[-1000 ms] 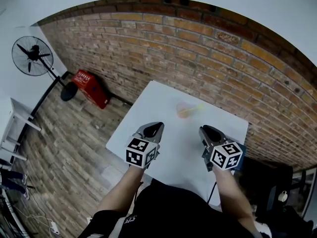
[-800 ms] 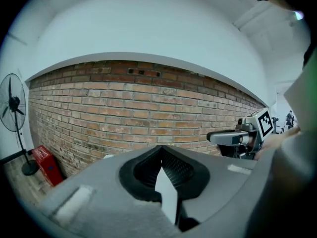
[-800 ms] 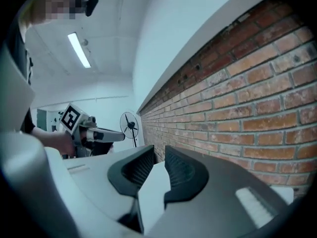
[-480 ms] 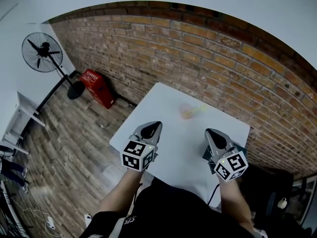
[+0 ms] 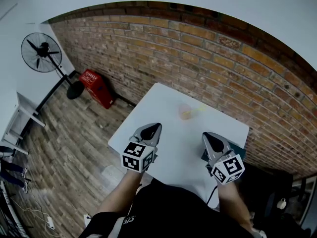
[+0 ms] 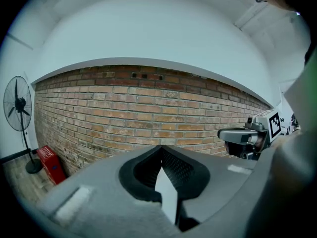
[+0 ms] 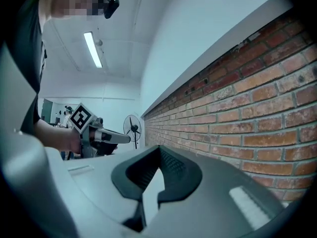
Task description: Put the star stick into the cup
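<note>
The left gripper has its jaws closed tip to tip with nothing between them, and the right gripper has its jaws pressed together and empty as well. In the head view the left gripper and the right gripper hover side by side over the near half of a white table, well apart from each other, both pointing toward the far side. A dark teal object lies just right of the right gripper at the table's edge.

Nothing stands between the jaws and the cup, which sits on the far part of the table, closer to the right gripper's line. It is small and translucent with an orange tint low down. The star stick, pale yellow, reaches from the cup toward the right; whether it sits inside or lies against the cup is too blurred to tell.

Behind the table runs a brick wall. On the wooden floor to the left stand a red crate and a pedestal fan.
</note>
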### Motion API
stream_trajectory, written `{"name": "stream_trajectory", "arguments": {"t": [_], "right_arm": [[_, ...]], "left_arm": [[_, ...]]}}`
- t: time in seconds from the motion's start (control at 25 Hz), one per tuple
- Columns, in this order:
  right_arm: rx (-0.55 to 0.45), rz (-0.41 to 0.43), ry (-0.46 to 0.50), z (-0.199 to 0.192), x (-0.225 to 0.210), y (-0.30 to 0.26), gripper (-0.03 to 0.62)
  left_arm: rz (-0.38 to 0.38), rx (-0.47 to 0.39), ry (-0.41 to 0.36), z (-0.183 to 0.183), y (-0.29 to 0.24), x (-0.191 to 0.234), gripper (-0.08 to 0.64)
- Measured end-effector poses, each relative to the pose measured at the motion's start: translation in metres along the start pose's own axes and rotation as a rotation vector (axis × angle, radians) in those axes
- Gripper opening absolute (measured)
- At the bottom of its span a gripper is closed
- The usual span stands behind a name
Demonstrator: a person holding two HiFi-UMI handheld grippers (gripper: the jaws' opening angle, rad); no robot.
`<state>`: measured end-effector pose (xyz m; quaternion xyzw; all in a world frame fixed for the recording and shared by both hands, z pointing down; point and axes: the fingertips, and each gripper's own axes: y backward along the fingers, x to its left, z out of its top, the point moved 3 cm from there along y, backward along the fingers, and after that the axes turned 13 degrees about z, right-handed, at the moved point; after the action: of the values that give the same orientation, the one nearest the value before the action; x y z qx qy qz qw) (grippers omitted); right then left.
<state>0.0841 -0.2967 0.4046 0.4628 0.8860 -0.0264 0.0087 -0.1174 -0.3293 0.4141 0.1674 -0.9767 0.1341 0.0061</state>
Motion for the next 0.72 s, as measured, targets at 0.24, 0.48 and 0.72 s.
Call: {"name": "stream_trajectory", "arguments": {"t": [0.24, 0.48, 0.72], "right_arm": [[-0.018, -0.016, -0.032, 0.000, -0.007, -0.004, -0.003], [-0.014, -0.031, -0.036, -0.006, -0.010, -0.007, -0.002], [-0.017, -0.049, -0.043, -0.006, -0.016, -0.010, -0.003]], "left_arm": [[-0.011, 0.006, -0.008, 0.005, -0.008, 0.004, 0.006], [-0.028, 0.018, -0.013, 0.003, -0.017, 0.006, 0.006], [-0.040, 0.024, -0.017, 0.002, -0.023, 0.009, 0.006]]}}
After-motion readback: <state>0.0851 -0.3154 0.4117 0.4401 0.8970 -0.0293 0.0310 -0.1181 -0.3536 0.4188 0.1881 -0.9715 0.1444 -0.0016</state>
